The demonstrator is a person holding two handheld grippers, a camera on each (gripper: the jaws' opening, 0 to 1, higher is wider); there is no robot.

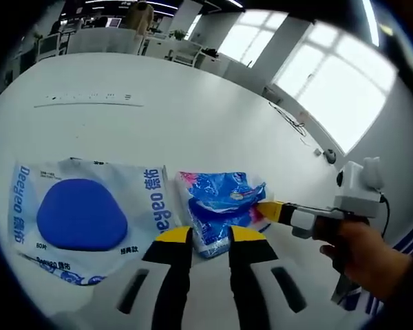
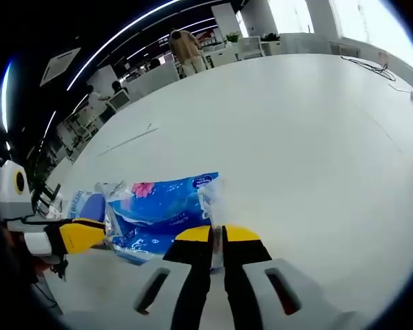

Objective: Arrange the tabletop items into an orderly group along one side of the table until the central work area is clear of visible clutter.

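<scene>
Right gripper fingers pinch the blue packet's plastic edge.

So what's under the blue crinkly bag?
Under the blue bag is the white table. Its near edge sits between the left gripper tips. Anything beneath the bag is hidden.

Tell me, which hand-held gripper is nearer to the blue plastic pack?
Right. The right hand-held gripper is shut on the edge of the blue plastic pack. The left hand-held gripper stands open just before the pack, seemingly not gripping it.
</scene>
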